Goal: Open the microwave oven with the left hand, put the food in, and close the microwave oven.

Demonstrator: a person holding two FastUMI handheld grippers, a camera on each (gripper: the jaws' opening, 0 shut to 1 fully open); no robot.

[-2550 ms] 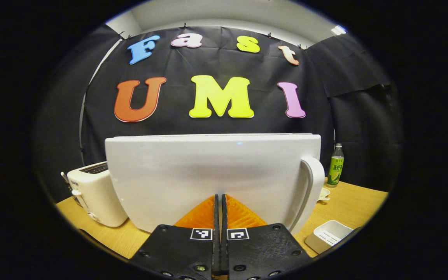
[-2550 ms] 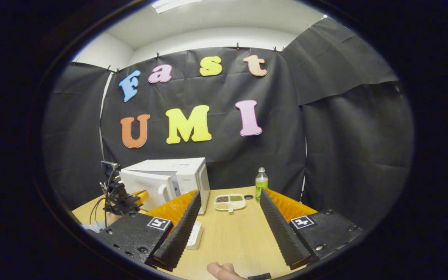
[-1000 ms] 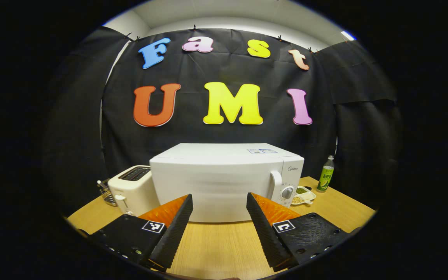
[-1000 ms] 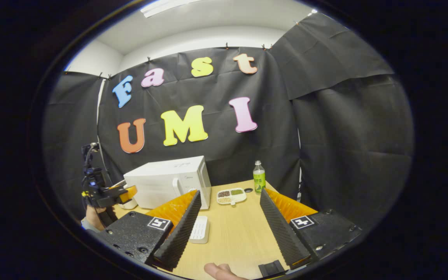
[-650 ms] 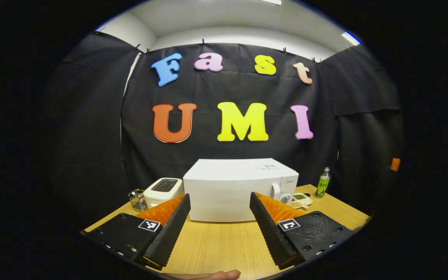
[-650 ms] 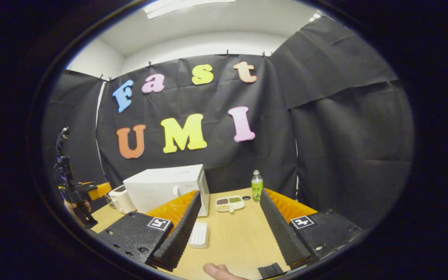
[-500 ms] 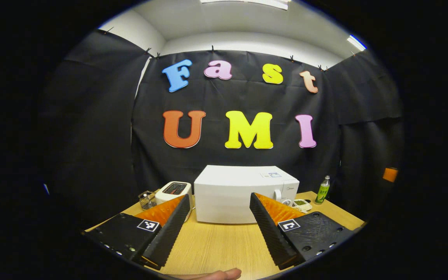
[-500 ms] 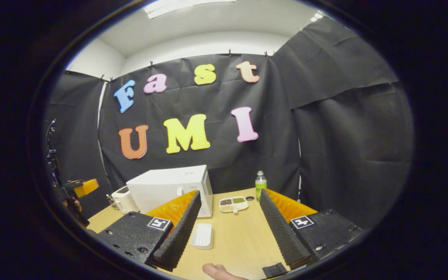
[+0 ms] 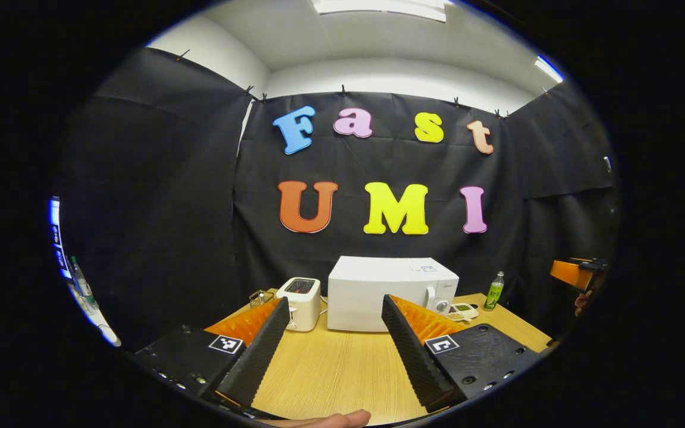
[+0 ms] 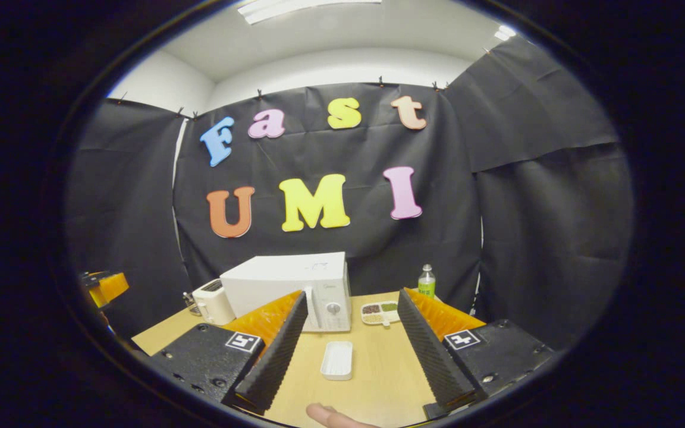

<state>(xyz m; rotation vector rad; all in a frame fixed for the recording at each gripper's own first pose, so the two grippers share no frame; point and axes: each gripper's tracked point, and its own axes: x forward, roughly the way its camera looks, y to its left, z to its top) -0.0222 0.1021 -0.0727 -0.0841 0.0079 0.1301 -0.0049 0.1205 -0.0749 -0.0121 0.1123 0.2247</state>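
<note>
The white microwave (image 9: 390, 291) stands at the back of the wooden table (image 9: 330, 374) with its door closed; I also see the microwave (image 10: 286, 285) and its door handle (image 10: 308, 306) in the right gripper view. My left gripper (image 9: 335, 302) is open and holds nothing, well back from the microwave. My right gripper (image 10: 352, 295) is open too, with nothing between its fingers. An empty white tray (image 10: 338, 359) lies on the table in front of it. A divided dish of food (image 10: 380, 312) sits to the right of the microwave.
A white toaster (image 9: 301, 303) stands left of the microwave, and a green bottle (image 9: 494, 291) right of the dish. The other gripper (image 9: 574, 273) shows at the far right of the left gripper view. A thumb (image 10: 324, 413) shows at the bottom edge.
The left gripper, shut right against the microwave door 2.5 s ago, has opened and pulled far back. The door is now closed. The right gripper has drawn back slightly and turned left.
</note>
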